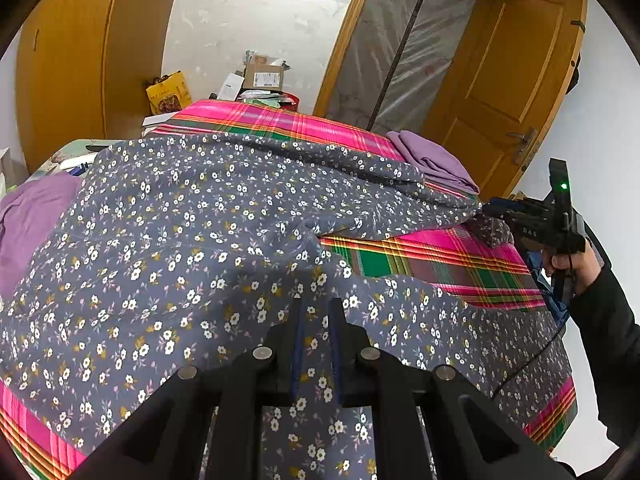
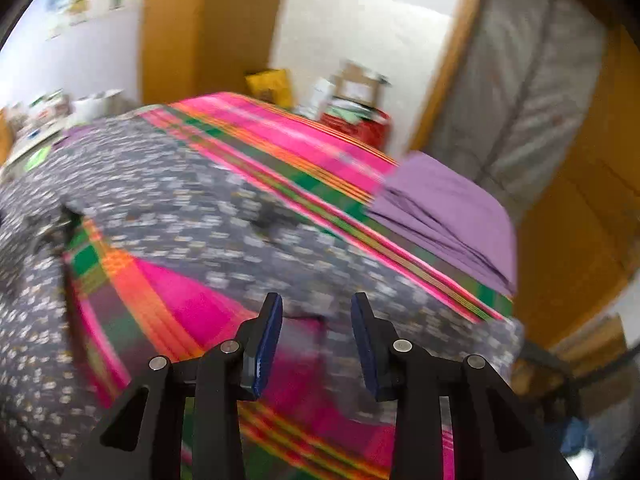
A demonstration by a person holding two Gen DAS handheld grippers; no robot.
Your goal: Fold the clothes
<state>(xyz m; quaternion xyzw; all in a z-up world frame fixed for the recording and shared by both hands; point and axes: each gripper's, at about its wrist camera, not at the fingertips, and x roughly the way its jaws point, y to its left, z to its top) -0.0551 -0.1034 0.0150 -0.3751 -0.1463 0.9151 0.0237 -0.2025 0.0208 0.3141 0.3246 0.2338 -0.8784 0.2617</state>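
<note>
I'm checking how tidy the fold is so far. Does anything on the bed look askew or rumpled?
Yes. The floral garment lies crooked and wrinkled across the plaid bedspread, one end reaching toward the bed's right edge. The folded purple cloth beyond it looks neat by comparison.

A bed covered by a pink, green and orange plaid sheet (image 1: 432, 256) is filling the room's middle. White walls (image 1: 256, 20) are standing behind it. An orange-brown wooden wardrobe (image 1: 68, 76) is rising at the left; a matching wooden door (image 1: 516, 76) is hanging open beside a plastic-sheeted doorway (image 1: 404, 52). Cardboard boxes (image 1: 262, 76) are sitting beyond the bed.
</note>
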